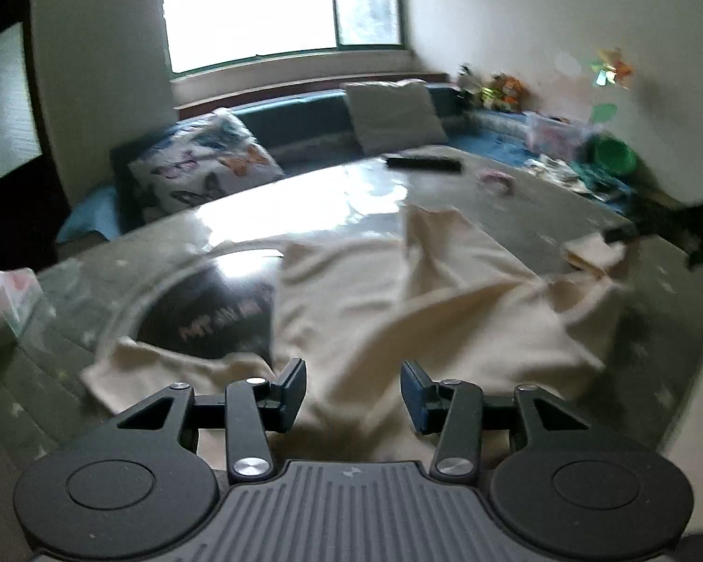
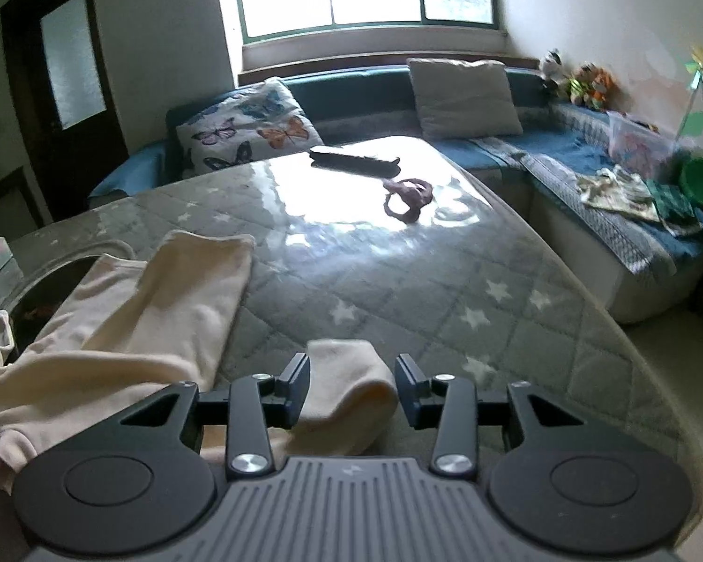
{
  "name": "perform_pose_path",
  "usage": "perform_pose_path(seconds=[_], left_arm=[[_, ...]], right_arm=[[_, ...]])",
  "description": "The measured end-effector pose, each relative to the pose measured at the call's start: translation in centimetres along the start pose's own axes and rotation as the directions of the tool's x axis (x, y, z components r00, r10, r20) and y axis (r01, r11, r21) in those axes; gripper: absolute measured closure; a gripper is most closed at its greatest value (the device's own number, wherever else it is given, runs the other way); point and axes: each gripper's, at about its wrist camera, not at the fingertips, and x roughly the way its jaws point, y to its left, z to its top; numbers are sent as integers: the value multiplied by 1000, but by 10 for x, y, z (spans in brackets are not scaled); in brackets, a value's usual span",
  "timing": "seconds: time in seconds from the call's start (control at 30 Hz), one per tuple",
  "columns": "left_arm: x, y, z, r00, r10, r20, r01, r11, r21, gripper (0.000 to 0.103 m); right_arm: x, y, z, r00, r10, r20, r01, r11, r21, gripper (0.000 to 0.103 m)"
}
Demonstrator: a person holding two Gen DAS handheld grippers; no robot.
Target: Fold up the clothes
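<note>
Right wrist view showed the right gripper [image 2: 351, 388] spread open around a sleeve end [image 2: 347, 393] of the cream garment [image 1: 398, 299], rumpled on the table [image 2: 398, 290]. Left gripper [image 1: 353, 395] gaped empty above it; slack cloth could bunch or slip when pinched.

A home living room: corner sofa [image 2: 529, 150], butterfly cushion [image 2: 246, 129], soft toys [image 2: 581, 79].

Left gripper [image 1: 353, 395]: jaws spread apart, nothing between them, pointing forward and low. Right gripper [image 2: 352, 391]: jaws likewise apart, gripping nothing, level and low.
</note>
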Motion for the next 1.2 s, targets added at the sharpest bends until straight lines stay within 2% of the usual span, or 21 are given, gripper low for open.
perform_pose_path(seconds=[0.2, 0.4, 0.7, 1.0, 1.1, 1.17, 1.2], left_arm=[[44, 21, 29, 998, 58, -33, -60, 997, -50, 58], [99, 41, 55, 993, 82, -86, -91, 991, -102, 59], [164, 59, 68, 987, 75, -142, -95, 986, -140, 61], [202, 63, 74, 984, 57, -169, -84, 984, -159, 62], [208, 64, 75, 985, 42, -165, -68, 986, -153, 70], [212, 64, 75, 985, 29, -170, -56, 986, -156, 85], [214, 64, 75, 985, 24, -169, -51, 986, -157, 88]], right_arm=[[22, 22, 19, 997, 77, -22, -78, 996, -50, 63], [49, 44, 38, 987, 150, -58, -154, 985, -81, 64], [96, 66, 53, 976, 186, -113, -197, 976, -96, 64], [122, 67, 61, 974, 188, -129, -200, 976, -85, 64], [129, 67, 63, 973, 189, -132, -200, 977, -78, 64], [132, 67, 64, 973, 187, -133, -199, 977, -80, 65], [133, 68, 64, 973, 187, -133, -198, 977, -80, 65]])
